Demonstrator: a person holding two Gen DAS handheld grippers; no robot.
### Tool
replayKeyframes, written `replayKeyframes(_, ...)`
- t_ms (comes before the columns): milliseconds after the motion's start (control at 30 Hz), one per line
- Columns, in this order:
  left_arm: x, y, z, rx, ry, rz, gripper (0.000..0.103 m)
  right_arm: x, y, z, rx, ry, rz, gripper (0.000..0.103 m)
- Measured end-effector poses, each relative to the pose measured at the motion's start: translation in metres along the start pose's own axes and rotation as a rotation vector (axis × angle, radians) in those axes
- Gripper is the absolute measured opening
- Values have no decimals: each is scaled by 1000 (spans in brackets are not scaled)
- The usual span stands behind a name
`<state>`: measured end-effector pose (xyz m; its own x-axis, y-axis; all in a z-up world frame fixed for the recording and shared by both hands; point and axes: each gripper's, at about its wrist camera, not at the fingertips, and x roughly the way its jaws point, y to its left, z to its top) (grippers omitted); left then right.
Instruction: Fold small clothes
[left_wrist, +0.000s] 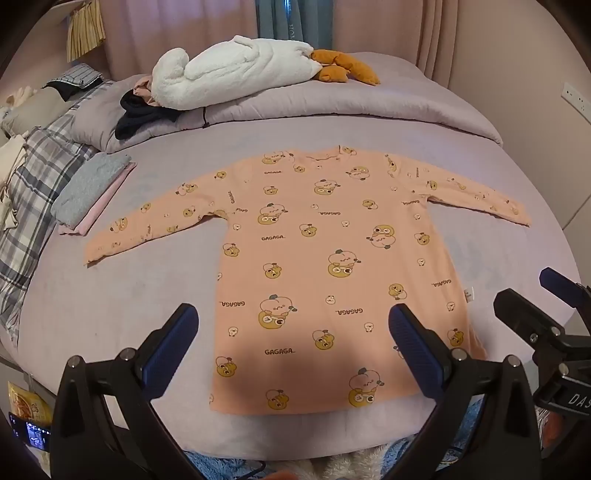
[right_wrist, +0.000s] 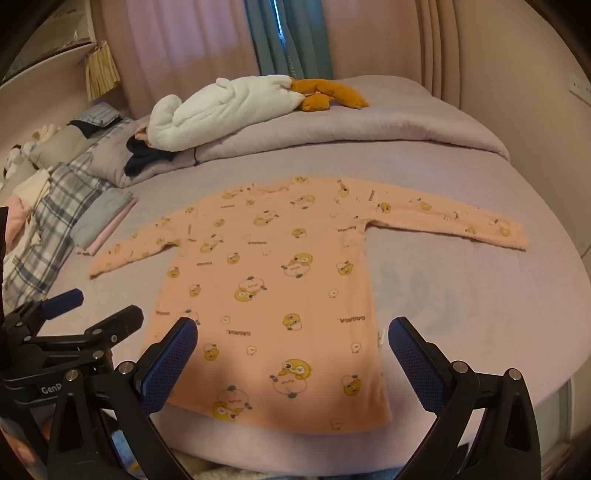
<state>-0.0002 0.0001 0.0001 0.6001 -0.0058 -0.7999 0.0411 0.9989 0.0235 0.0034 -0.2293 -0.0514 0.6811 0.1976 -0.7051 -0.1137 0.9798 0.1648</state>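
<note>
Peach shirt (left_wrist: 325, 266) flat beneath both wide-spread hand-held grippers (left_wrist: 293, 334) (right_wrist: 291, 347).

We record a peach shirt (left_wrist: 332, 266) printed with yellow cartoon ducks and dark lettering, on a lilac bedsheet (left_wrist: 110, 306). We note a white plush goose (left_wrist: 229, 70) with orange feet, grey-white plaid bedding (left_wrist: 40, 173), and teal curtains (right_wrist: 291, 37).

"GAGAGA" repeats in dark print across the peach long-sleeved shirt (left_wrist: 332, 258), clearest toward 6 o'clock. "GenP" shows on the left gripper (right_wrist: 94, 314) body at 8 o'clock.
</note>
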Motion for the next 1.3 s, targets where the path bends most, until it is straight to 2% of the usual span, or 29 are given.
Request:
replayKeyframes(233, 0, 2, 1, -3, 7, -19, 103, 0, 0, 0, -3, 2, -2, 102)
replayKeyframes(1300, -1, 0, 1, 0, -6, -15, 103, 2, 5, -1, -6, 6, -6, 102)
